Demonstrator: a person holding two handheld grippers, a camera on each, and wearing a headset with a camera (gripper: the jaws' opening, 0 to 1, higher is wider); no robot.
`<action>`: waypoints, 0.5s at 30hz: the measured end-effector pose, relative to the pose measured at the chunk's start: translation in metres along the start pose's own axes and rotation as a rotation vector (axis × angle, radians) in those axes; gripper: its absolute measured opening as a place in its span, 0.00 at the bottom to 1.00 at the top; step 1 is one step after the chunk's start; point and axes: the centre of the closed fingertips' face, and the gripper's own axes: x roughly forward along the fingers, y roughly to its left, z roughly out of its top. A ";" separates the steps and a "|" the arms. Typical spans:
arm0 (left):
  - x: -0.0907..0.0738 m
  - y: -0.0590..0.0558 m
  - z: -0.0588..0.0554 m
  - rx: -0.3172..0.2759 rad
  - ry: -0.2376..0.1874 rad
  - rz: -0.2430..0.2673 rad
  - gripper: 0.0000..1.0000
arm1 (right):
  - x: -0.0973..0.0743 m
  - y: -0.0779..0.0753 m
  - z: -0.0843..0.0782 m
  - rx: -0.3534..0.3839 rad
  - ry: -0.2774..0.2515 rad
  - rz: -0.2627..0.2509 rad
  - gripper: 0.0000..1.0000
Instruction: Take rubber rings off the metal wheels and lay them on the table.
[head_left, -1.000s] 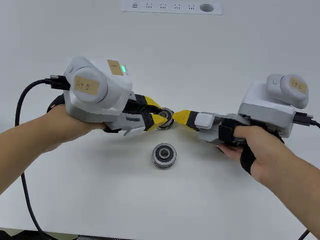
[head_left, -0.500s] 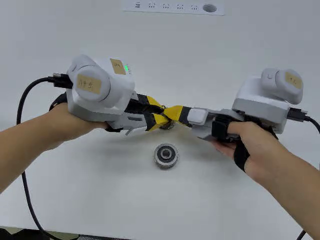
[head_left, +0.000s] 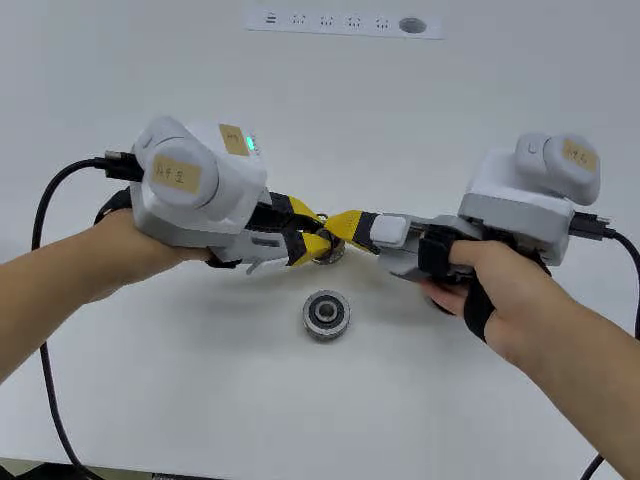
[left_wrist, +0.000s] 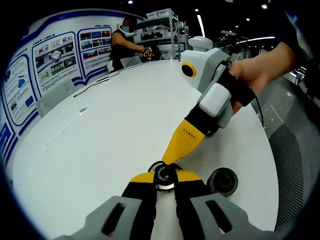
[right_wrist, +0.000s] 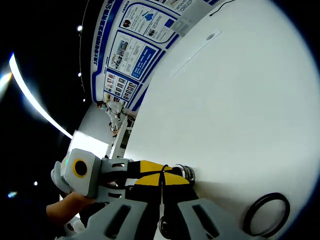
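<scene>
Head view: left gripper (head_left: 318, 243) fingers clamp the metal wheel (left_wrist: 164, 176) steady, so right gripper (head_left: 335, 225) fingers, pinched shut, can peel its rubber ring (left_wrist: 153, 165).

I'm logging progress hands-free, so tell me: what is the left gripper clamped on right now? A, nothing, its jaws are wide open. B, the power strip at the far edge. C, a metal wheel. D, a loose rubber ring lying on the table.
C: in the left gripper view the left gripper has its yellow jaws closed on either side of a metal wheel, while a second wheel lies on the table.
</scene>
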 end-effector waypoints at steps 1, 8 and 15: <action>0.000 0.000 0.000 0.006 0.003 0.001 0.13 | 0.000 0.000 0.000 0.007 -0.002 0.000 0.02; -0.004 -0.002 0.003 0.046 0.003 -0.002 0.14 | -0.001 0.000 0.001 0.032 -0.010 -0.005 0.02; -0.017 0.000 0.006 0.019 -0.019 0.016 0.17 | 0.001 0.005 0.001 0.052 -0.013 0.000 0.02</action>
